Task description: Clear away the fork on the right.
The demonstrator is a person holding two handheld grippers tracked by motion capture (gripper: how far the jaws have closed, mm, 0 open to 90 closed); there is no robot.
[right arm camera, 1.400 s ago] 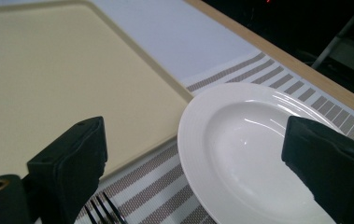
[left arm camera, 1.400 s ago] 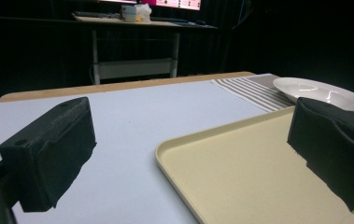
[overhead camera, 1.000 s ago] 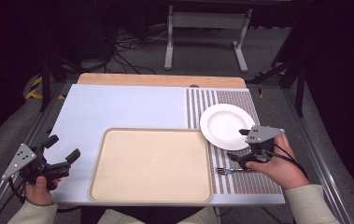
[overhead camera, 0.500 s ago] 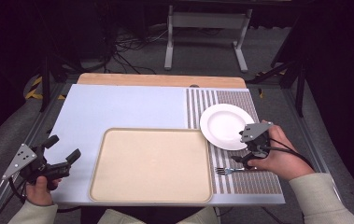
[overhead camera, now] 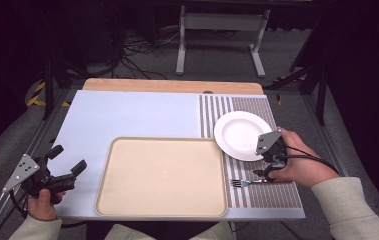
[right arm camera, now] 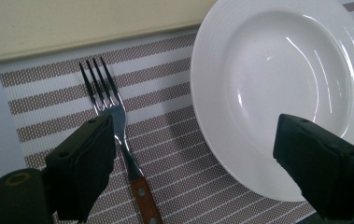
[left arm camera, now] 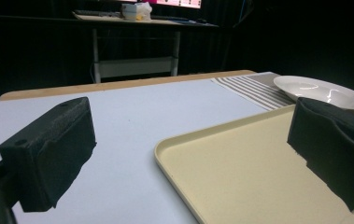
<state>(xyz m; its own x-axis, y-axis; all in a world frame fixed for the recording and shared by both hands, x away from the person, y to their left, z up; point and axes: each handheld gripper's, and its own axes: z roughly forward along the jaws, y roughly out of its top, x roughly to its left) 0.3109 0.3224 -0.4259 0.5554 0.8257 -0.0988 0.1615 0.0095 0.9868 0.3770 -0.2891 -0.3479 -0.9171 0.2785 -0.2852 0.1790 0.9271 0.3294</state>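
White plate (right arm camera: 277,88) between right gripper's (right arm camera: 198,163) spread jaws

The person's right hand (overhead camera: 302,167) reaches forward from the lower right in a cream sleeve, holding the right claw (overhead camera: 266,172) tipped steeply downward with its grey three-cornered plate on top and its cable looping back over the hand. In the right gripper view its two black jaws stand wide apart with nothing between them. The left hand (overhead camera: 42,202) sits low at the near left corner, holding the left claw (overhead camera: 67,162) roughly level and pointing forward and to the right, its jaws also spread wide and empty.
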